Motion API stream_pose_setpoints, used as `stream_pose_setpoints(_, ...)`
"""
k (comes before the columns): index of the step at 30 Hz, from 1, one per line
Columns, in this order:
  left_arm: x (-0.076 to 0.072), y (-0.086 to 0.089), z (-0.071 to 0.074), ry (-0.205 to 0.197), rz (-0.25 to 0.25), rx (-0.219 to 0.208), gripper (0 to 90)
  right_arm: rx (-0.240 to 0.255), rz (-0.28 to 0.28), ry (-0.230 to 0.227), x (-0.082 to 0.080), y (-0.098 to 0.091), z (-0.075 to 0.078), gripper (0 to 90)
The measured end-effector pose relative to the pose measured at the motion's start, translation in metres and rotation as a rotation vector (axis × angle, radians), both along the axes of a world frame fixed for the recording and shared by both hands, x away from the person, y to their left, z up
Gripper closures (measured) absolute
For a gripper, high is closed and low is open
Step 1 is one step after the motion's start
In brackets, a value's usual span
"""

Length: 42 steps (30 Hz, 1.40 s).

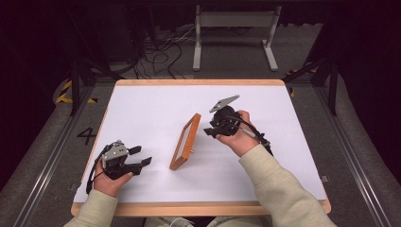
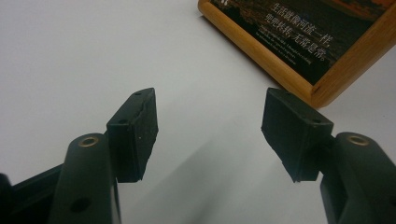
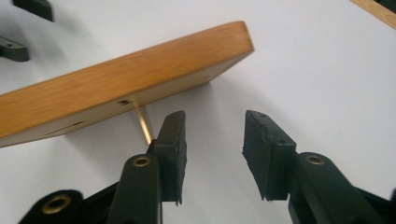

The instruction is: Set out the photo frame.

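A: Starting with the biggest thing: the table (image 1: 142,101), a white top with a wooden edge. What stands on it?

B: A wooden picture frame (image 1: 185,141), near the middle and propped upright on a thin brass leg (image 3: 143,123) at its back. In the high view its long axis runs from the near edge away toward the far edge, leaning a little rightward, so it sits between the two hands like a low wall.

A: Which hand is nearer to it?

B: The right one. The right gripper (image 1: 211,132) hangs just beside the frame's back face, apart from it, pointing at it from the right. In the right gripper view the back panel and the leg lie just ahead and to the left of the jaws.

A: And are the jaws holding anything?

B: No. They stand partly apart with only bare table between them.

A: The other one?

B: The left gripper (image 1: 141,158) rests low near the table's front left, well apart from the frame. Its jaws are wide apart and empty, and a corner of the printed front (image 2: 299,32) lies ahead and to their right.

A: So what does the next move depend on?

B: I'd judge on the side of approach: the right gripper reaches the leg and back, the left the front.
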State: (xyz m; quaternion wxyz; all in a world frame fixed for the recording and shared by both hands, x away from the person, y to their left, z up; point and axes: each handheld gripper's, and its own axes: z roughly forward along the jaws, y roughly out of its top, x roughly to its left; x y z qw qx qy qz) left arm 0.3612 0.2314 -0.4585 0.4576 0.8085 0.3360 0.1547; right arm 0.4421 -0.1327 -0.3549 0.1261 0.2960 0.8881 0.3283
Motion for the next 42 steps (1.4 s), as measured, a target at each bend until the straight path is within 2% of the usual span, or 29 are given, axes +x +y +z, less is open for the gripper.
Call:
stream_pose_setpoints(5,0.0,0.0,0.0,-0.002,-0.003,0.003,36.5,0.021,0.014,0.027,-0.01,0.001,0.011,57.9)
stream_pose_setpoints(12,0.0,-0.001,0.001,-0.004,-0.007,0.007,36.6,0.056,-0.009,0.061,-0.026,0.011,0.024,33.8)
stream_pose_setpoints(15,0.0,-0.001,0.0,-0.004,-0.008,0.009,36.6,0.058,-0.008,0.07,-0.03,0.018,0.026,30.0)
stream_pose_setpoints(19,-0.001,-0.001,0.0,-0.002,-0.007,0.007,36.6,0.08,-0.024,0.108,-0.031,0.028,0.026,24.8)
stream_pose_setpoints(27,-0.001,-0.002,0.0,-0.003,-0.009,0.007,36.6,0.088,-0.091,0.159,-0.021,0.042,0.02,22.3)
stream_pose_setpoints(29,-0.001,-0.002,0.0,-0.001,-0.008,0.008,36.6,0.066,-0.116,0.159,-0.018,0.046,0.017,22.2)
stream_pose_setpoints(31,0.0,-0.002,0.0,-0.007,-0.01,0.012,36.6,0.065,-0.13,0.179,-0.015,0.049,0.014,21.4)
stream_pose_setpoints(35,-0.001,-0.002,0.0,-0.004,-0.014,0.01,36.6,0.095,-0.156,0.223,-0.011,0.053,0.01,22.0)
stream_pose_setpoints(42,0.0,-0.003,0.0,-0.011,-0.02,0.016,36.1,0.077,-0.178,0.285,-0.003,0.064,-0.004,21.6)
